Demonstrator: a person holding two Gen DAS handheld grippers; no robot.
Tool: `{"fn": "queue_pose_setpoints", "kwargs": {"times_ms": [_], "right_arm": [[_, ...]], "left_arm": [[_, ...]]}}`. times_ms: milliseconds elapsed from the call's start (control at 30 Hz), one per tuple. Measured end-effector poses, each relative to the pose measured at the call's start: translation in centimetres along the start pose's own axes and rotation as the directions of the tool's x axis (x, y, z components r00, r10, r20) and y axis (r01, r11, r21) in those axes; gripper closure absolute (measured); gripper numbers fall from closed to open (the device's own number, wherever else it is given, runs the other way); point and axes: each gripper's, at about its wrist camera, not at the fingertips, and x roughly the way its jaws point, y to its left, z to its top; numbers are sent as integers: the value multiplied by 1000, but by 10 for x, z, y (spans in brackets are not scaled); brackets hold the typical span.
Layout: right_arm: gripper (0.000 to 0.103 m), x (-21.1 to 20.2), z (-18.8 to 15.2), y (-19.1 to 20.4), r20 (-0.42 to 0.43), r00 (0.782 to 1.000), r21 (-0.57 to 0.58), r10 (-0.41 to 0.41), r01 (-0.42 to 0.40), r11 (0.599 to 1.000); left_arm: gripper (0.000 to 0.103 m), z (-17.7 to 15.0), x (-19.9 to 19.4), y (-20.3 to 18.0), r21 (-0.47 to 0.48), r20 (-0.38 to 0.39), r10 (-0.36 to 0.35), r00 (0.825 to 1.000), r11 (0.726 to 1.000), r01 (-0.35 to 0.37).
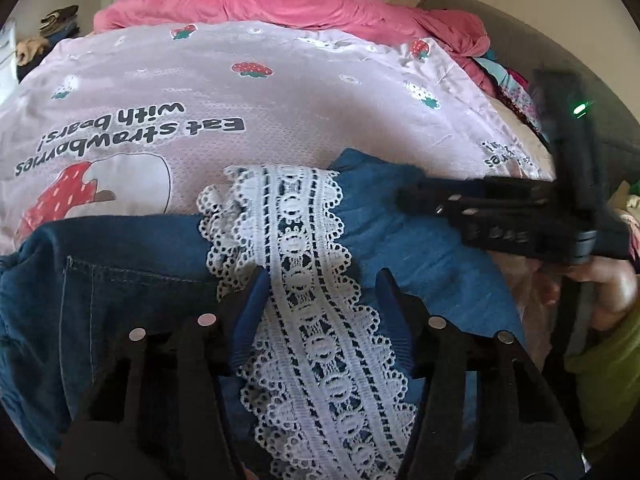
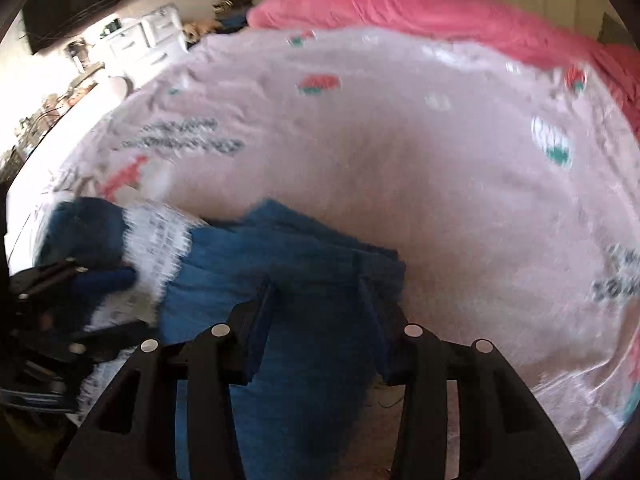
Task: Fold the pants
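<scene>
Blue denim pants (image 1: 120, 272) with a white lace strip (image 1: 296, 248) down the leg lie folded on the bed. My left gripper (image 1: 322, 292) stands over them with its blue pads apart, and the lace strip runs flat between them. My right gripper (image 1: 416, 200) reaches in from the right above the lighter denim. In the blurred right wrist view the pants (image 2: 304, 248) run under and between the fingers of the right gripper (image 2: 318, 286), whose jaws stand apart. The left gripper (image 2: 134, 300) shows at the left over the lace (image 2: 160, 236).
A pink strawberry-print sheet (image 1: 280, 112) covers the bed, with a bright pink duvet (image 1: 280, 4) bunched at the far side. Loose clothes (image 1: 508, 80) pile up at the right by a grey headboard (image 1: 520, 40). A white dresser (image 2: 136, 40) and dark screen (image 2: 76, 0) stand far left.
</scene>
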Motion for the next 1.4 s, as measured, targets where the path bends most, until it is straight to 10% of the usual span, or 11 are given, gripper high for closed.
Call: {"fn": "queue_pose_setpoints", "kwargs": {"times_ms": [1400], "right_arm": [[23,-74,-28,14,250,964,59,94,-112,992]], "left_arm": [[18,-48,-121,34,-161,141,160,977,977,-137]]}}
